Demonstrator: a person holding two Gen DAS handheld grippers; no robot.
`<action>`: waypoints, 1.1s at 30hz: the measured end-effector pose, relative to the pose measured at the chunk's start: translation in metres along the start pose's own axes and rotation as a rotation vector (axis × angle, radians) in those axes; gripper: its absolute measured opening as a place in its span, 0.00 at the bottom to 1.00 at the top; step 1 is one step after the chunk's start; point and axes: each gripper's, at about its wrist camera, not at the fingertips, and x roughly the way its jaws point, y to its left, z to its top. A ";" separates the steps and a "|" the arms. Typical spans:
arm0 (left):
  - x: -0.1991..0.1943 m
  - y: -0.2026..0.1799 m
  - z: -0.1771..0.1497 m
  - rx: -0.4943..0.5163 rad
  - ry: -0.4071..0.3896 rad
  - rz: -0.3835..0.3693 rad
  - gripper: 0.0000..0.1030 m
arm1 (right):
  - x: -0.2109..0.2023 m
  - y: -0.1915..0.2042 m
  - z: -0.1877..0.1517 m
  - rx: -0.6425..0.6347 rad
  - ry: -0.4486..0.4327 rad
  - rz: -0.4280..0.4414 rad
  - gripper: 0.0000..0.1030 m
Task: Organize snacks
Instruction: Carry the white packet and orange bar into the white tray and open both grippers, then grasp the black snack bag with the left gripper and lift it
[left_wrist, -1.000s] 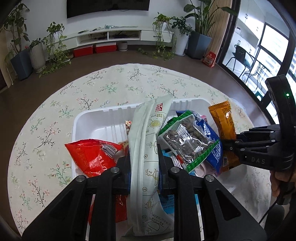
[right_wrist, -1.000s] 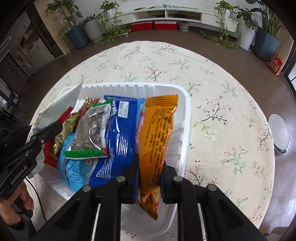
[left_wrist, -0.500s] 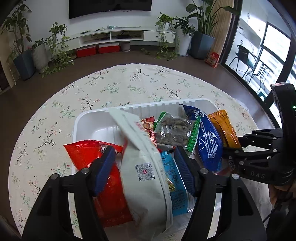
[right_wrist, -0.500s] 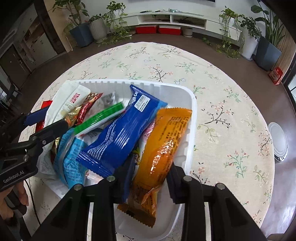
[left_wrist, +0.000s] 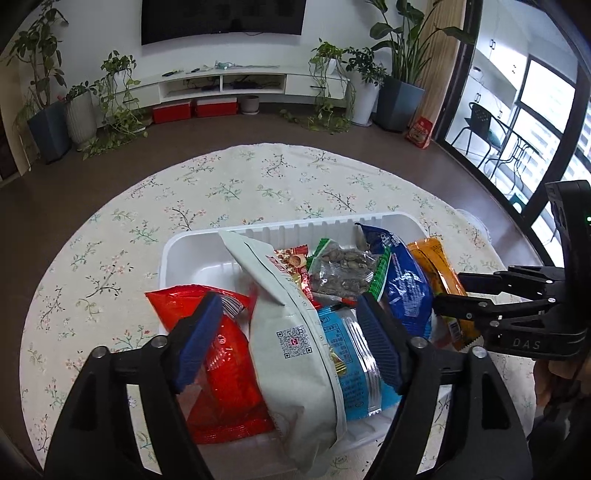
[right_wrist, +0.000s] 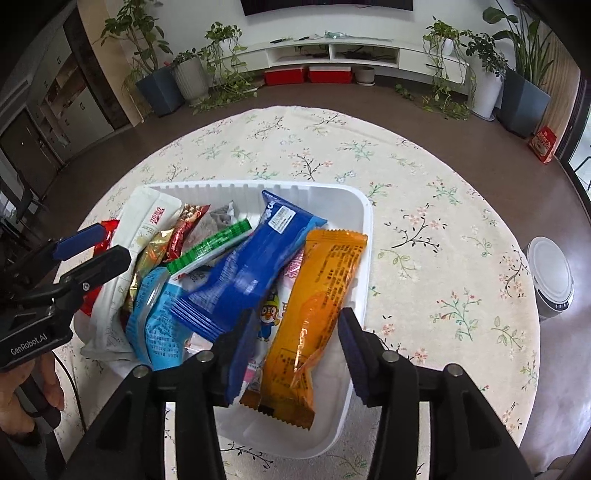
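Observation:
A white plastic tray (left_wrist: 192, 240) (right_wrist: 365, 221) on the floral table holds several snack packets. A white-grey pouch (left_wrist: 295, 343) leans across it, between the jaws of my left gripper (left_wrist: 286, 306) (right_wrist: 110, 243). Those jaws are opening and the pads stand clear of the pouch. A red packet (left_wrist: 225, 362) lies to its left. A light blue packet (left_wrist: 351, 365), a nut packet (left_wrist: 343, 273) and a dark blue packet (right_wrist: 247, 273) lie to its right. My right gripper (right_wrist: 298, 319) (left_wrist: 448, 291) is opening around the orange packet (right_wrist: 317, 306), which rests in the tray untouched.
The tray sits near the front edge of the round table with its floral cloth (right_wrist: 424, 206). A white round appliance (right_wrist: 550, 277) stands on the floor to the right. A hand (right_wrist: 22, 387) holds the left gripper's handle. Plants and a TV cabinet line the far wall.
Both grippers have opened from shut. The white-grey pouch, held upright before, has tipped over into the tray. The orange packet has dropped from the right jaws, and the blue and nut packets have shifted.

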 end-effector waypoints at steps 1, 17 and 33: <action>-0.004 0.001 -0.001 -0.005 -0.008 -0.001 0.77 | -0.002 -0.001 -0.001 0.005 -0.009 0.002 0.55; -0.095 -0.019 -0.052 0.099 -0.117 0.003 1.00 | -0.048 -0.027 -0.034 0.171 -0.130 0.103 0.73; -0.137 -0.097 -0.177 0.330 0.045 -0.167 0.99 | -0.110 -0.008 -0.201 0.370 -0.143 0.168 0.79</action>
